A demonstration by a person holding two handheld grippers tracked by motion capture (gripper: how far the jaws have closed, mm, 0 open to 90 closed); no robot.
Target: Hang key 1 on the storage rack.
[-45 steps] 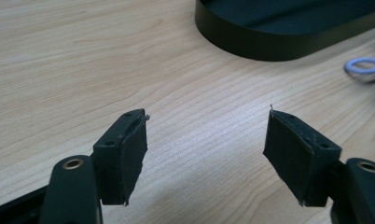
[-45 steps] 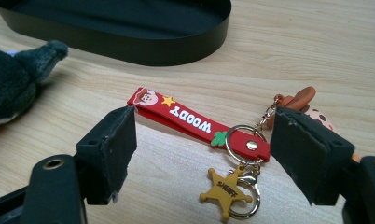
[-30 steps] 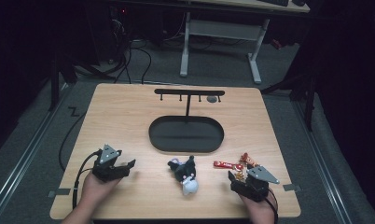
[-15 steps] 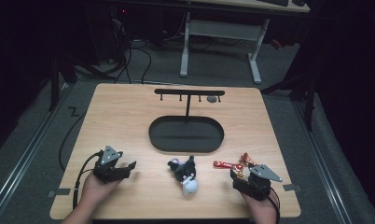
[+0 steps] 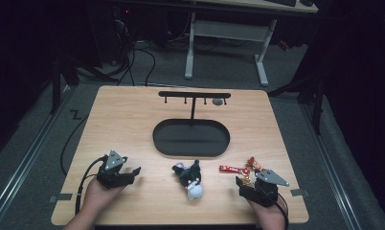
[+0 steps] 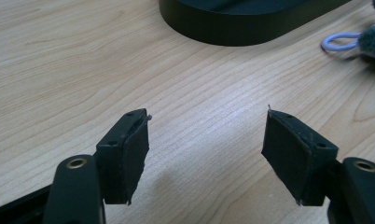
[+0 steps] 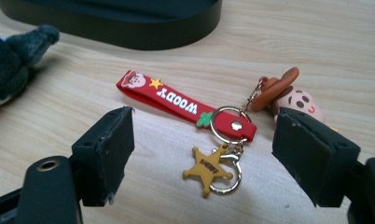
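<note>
Right gripper view: right gripper (image 7: pixel 202 154) spread wide over the Woody keychain (image 7: pixel 185 105) flat on the table (image 7: pixel 316 37), left gripper (image 6: pixel 204 154) likewise spread, idle; risk of pinching only the star charm (image 7: pixel 207 170), strap slipping free.

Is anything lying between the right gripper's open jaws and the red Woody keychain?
Nothing visible. The right gripper faces the keychain across bare table; the plush toy lies off to its left.
</note>
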